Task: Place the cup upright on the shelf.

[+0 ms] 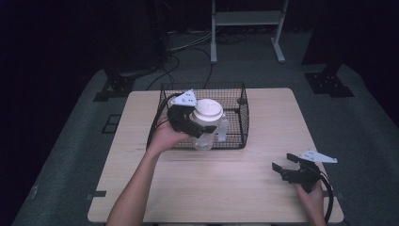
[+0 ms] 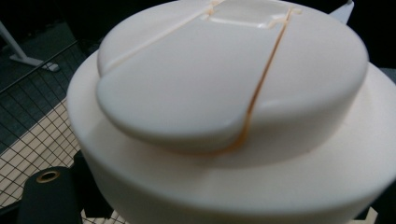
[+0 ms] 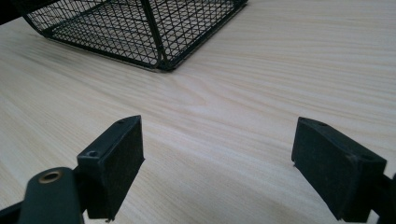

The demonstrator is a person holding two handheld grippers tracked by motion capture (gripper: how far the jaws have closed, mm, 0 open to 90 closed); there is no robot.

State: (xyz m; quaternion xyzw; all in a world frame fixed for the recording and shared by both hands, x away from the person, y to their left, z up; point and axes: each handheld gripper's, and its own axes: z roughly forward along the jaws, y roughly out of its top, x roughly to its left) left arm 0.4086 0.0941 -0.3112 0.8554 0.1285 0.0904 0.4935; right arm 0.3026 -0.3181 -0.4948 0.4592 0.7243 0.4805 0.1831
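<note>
On the pale wooden table point(image 1: 226, 188) there are 2 grippers, 1 jar and 1 wire basket. At the left, the left gripper point(image 1: 197, 126) is raised over the front part of the black wire basket point(image 1: 240, 94), its jaws closed on 1 clear plastic jar point(image 1: 205, 140) with a cream-white lid point(image 1: 209, 111); the grip sits just under the lid, and the jar hangs tilted, its clear base at the basket's front wall. In the left gripper view the lid point(image 2: 233, 102) looms close, with 1 flip cap on top edged by a thin orange seam, and the basket mesh point(image 2: 32, 116) and table lie below. At the right, well apart from the basket, the right gripper point(image 1: 283, 167) rests low near the table's front right corner, its 2 jaws standing wide with only bare table point(image 3: 219, 121) between them, and 1 corner of the basket point(image 3: 159, 56) ahead.
</note>
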